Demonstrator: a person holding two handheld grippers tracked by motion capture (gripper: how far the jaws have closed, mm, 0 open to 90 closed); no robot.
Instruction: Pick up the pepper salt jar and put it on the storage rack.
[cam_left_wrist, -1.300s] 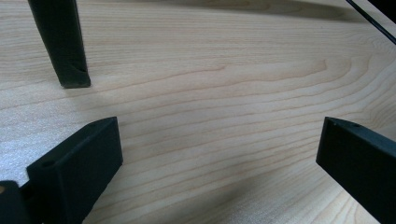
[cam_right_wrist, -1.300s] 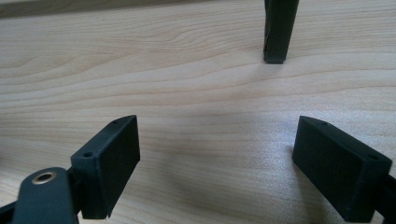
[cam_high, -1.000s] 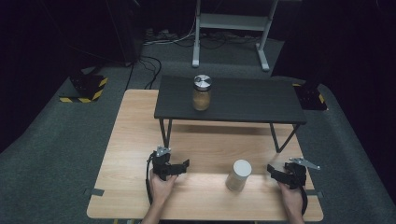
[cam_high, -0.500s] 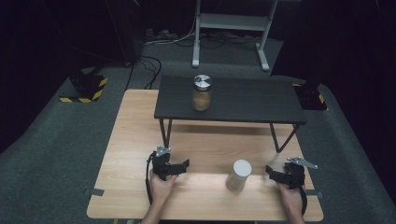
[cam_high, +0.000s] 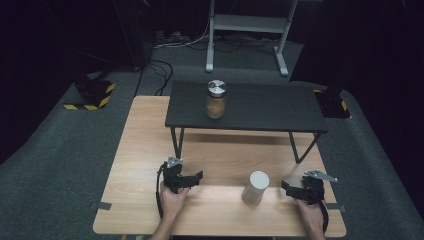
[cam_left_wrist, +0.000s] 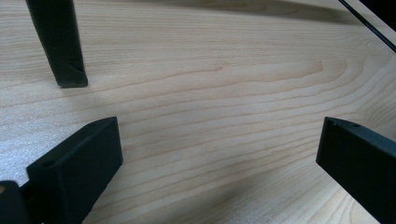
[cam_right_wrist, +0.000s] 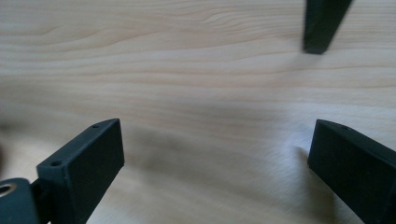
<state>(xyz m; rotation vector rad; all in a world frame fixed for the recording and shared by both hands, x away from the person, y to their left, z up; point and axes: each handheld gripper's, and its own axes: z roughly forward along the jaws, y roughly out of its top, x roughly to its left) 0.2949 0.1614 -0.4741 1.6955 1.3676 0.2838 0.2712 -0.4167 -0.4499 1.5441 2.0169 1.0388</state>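
While both hands rest low on the wooden table (cam_high: 140, 150), the right gripper (cam_high: 287, 188) lies near the table's front edge with its two black jaws spread wide; they have just been opening, and nothing sits between them, only bare wood grain as its own view shows. Just beyond its jaw tips, toward the middle of the table, stands the white cylinder (cam_high: 255, 187), upright and close to the tips but apart from them. The left gripper (cam_high: 197, 177) lies on the far side of that cylinder, its jaws likewise standing wide apart over bare wood with nothing between them, and its tips point toward the cylinder with a clear gap left. Ahead of both grippers, farther from the person, a small black table (cam_high: 260, 107) stands on the wooden one; one of its slanted legs (cam_left_wrist: 58, 44) shows ahead and left of the left gripper's jaws, and another leg (cam_right_wrist: 323, 23) shows ahead and right of the right gripper's jaws. On top of that black table, well away from either gripper, a glass jar (cam_high: 216, 99) with a metal lid stands upright.
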